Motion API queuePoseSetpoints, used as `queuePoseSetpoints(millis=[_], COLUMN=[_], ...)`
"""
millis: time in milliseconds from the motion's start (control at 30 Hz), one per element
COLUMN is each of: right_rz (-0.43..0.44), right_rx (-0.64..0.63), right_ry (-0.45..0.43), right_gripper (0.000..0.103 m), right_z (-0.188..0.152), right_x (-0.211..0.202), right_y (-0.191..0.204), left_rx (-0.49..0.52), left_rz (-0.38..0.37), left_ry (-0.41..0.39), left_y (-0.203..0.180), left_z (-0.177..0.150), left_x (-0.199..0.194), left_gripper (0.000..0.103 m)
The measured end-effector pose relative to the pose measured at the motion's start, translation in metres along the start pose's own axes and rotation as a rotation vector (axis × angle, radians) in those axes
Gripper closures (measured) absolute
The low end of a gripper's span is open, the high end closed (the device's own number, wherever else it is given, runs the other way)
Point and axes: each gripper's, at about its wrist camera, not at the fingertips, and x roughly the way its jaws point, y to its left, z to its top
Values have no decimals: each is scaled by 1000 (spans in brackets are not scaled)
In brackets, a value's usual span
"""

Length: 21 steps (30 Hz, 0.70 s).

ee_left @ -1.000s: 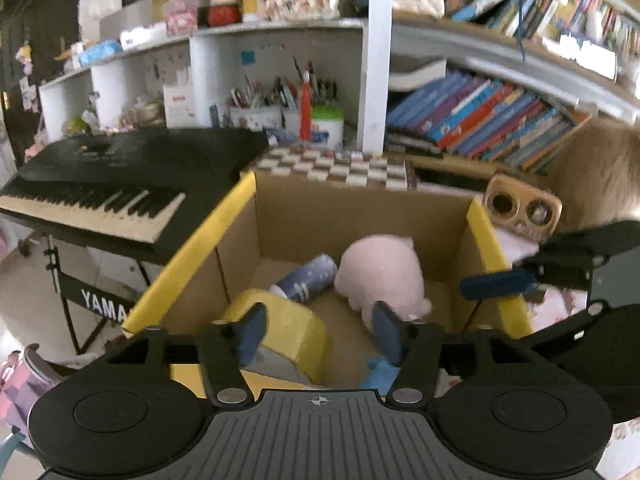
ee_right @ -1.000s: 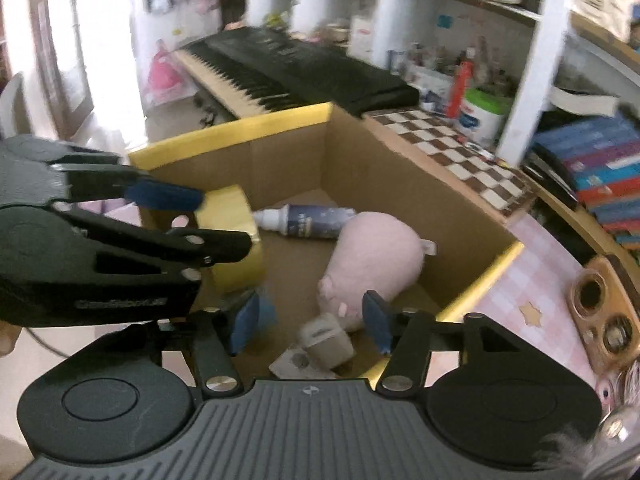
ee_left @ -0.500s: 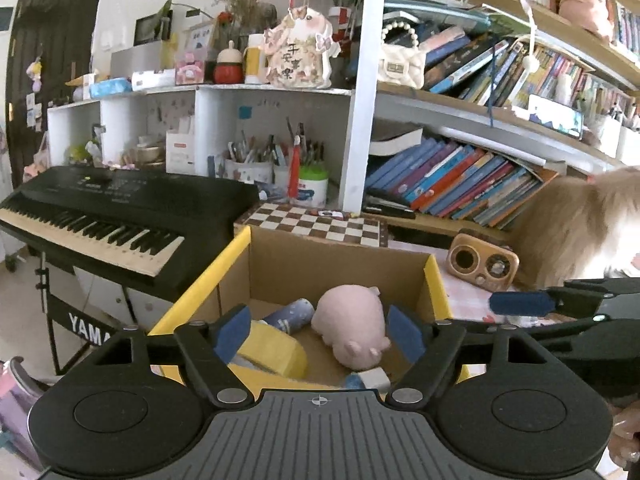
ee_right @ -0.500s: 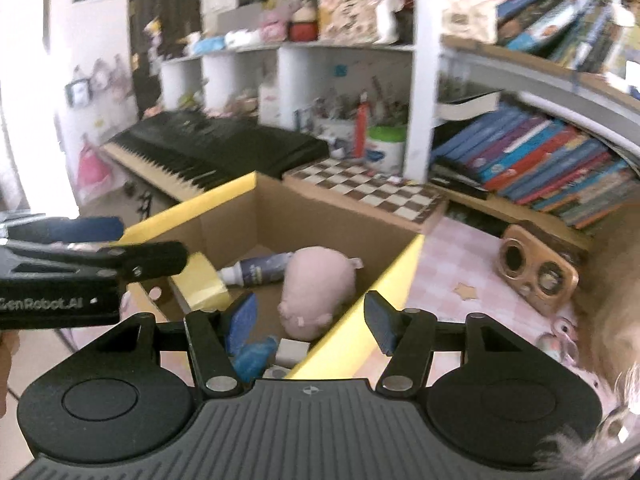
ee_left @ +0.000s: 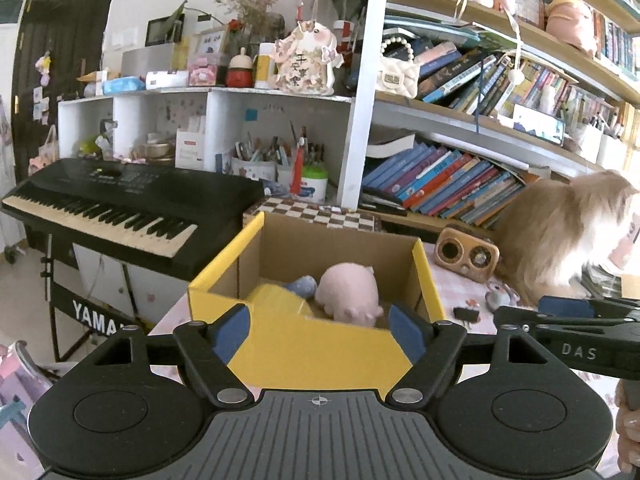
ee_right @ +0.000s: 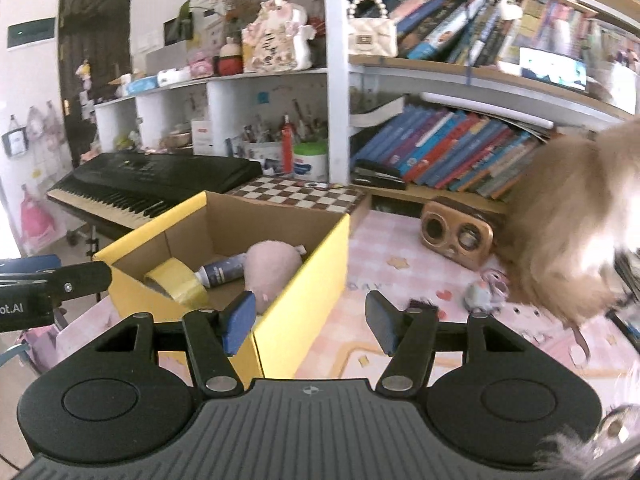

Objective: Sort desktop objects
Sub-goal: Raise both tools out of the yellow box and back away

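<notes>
A yellow cardboard box stands open on the pink desk. Inside lie a pink plush pig, a yellow tape roll and a dark blue bottle. My left gripper is open and empty, in front of the box's near wall. My right gripper is open and empty, by the box's right corner. A small black clip and a grey mouse-shaped toy lie on the desk right of the box.
A wooden speaker and a fluffy tan animal are at the right. A chessboard lies behind the box. A black keyboard stands at the left. Bookshelves line the back.
Both grippers have pulled up and back out of the box, which now lies farther away. Both sets of jaws stand wider open. The right view has swung to the right over the desk.
</notes>
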Motion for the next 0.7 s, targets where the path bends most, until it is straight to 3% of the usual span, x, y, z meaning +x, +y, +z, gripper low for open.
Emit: queuePoseSetpoints(millis=[700], right_rz=[-101], right_rx=[52], right_ry=[1], right_gripper=[43], right_z=[-62], right_x=[-74], right_y=[25], left_rx=[35], left_rz=[-64], left_ry=[38], left_y=[1], left_z=[-41], left_x=[-56], left_gripper=[24])
